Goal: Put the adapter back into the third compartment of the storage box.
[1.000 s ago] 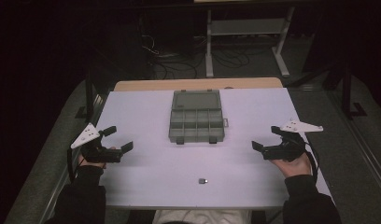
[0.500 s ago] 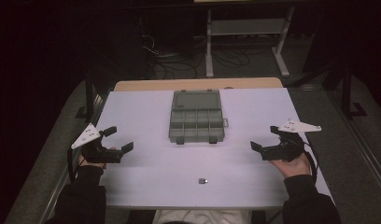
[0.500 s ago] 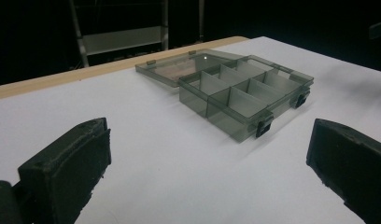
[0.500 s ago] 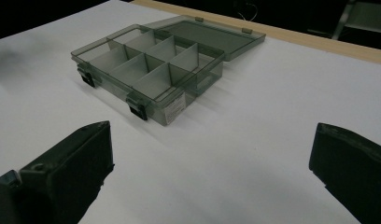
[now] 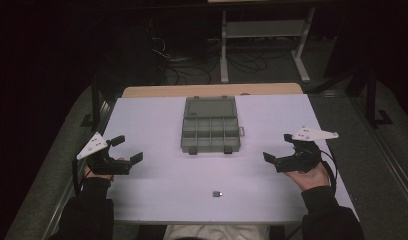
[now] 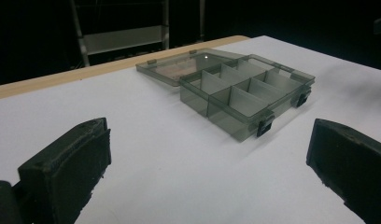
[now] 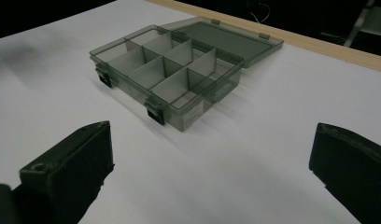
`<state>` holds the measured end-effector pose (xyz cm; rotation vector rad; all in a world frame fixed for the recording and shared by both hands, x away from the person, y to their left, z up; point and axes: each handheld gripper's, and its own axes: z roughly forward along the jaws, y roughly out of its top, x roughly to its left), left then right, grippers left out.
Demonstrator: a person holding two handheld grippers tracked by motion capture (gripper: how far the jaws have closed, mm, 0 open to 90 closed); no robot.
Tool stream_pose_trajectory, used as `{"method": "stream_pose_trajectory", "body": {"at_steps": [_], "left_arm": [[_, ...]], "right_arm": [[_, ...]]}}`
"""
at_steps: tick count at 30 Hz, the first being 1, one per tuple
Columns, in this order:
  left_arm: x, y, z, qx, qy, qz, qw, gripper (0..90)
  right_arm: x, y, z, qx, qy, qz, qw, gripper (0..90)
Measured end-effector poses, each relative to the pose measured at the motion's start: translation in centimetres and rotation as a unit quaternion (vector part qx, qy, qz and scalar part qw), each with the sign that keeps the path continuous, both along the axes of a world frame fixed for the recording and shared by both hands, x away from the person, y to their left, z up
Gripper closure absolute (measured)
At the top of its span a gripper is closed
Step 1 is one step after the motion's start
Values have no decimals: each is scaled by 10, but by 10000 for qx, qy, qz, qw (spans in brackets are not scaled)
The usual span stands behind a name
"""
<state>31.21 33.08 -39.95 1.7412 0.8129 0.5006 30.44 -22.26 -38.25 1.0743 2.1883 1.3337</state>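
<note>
Starting nearest the person: small dark part (image 5: 217, 193) lies alone on the white table (image 5: 157, 195), close to the near edge, about midway between the two hands; too small to tell what it is; left gripper (image 5: 127, 150) sits at the table's left side, held just over the surface, jaws spread wide with nothing between them, same wide gap in the left gripper view (image 6: 207, 154); right gripper (image 5: 278, 149) mirrors it at the right side, jaws likewise wide apart and empty, confirmed in the right gripper view (image 7: 212, 154); both grippers well apart from the part and from the box; farther out, compartment box (image 5: 210, 134) rests at table centre, grey translucent, dividers forming small cells, two dark latches on its near wall; cells look empty as far as visible; its lid (image 5: 210, 107) is swung fully open and lies flat behind it, toward the far wooden edge (image 5: 212, 90); beyond, dark floor with cables and a metal stand (image 5: 264, 30).
</note>
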Motion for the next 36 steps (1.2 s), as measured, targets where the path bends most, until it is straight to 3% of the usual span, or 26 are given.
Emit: {"method": "stream_pose_trajectory", "body": {"at_steps": [25, 36], "left_arm": [[0, 0, 0, 10, 6, 8, 10000, 0], [0, 1, 0, -2, 9, 20, 10000, 0]], "right_arm": [[-2, 36, 7, -156, 101, 673, 9976, 0], [-2, 45, 4, -260, 174, 825, 9961, 0]]}}
